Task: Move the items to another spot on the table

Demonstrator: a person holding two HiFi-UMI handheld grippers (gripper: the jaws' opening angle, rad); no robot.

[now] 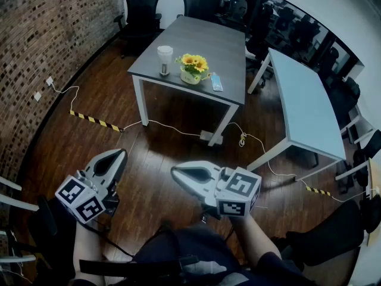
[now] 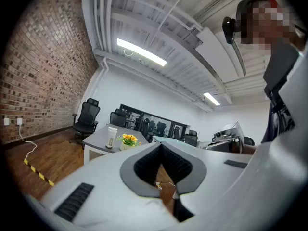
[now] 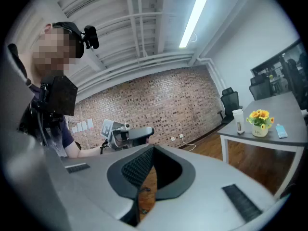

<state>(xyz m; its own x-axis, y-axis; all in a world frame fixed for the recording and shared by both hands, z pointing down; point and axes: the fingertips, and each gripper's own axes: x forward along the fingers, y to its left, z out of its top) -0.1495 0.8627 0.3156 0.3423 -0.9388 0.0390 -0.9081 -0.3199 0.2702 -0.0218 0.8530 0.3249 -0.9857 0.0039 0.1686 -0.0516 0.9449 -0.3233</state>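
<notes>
- Dark polished wooden floor underfoot, red-brown brick wall curving along the left, white ceiling with strip lights in both gripper views.
- Two desks: a grey rectangular desk on white legs straight ahead, and a pale blue-grey desk just to its right with a narrow gap between them.
- Three items on the grey desk, all in a row close to its near edge: one tall white lidded cup by the near-left corner, one pale pot of yellow flowers just beside it, and one flat light-blue rectangular object lying near the near-right edge.
- Broad stretch of bare grey top behind the row, running to the far end.
- At least two black office chairs at that far end.
- One thin white cable trailing across the floor under the grey desk, and two yellow-and-black striped floor strips, one on each side.
- Left hand-held gripper and right hand-held gripper both clenched with nothing between the jaws, held low over the floor, well apart from the desks.
</notes>
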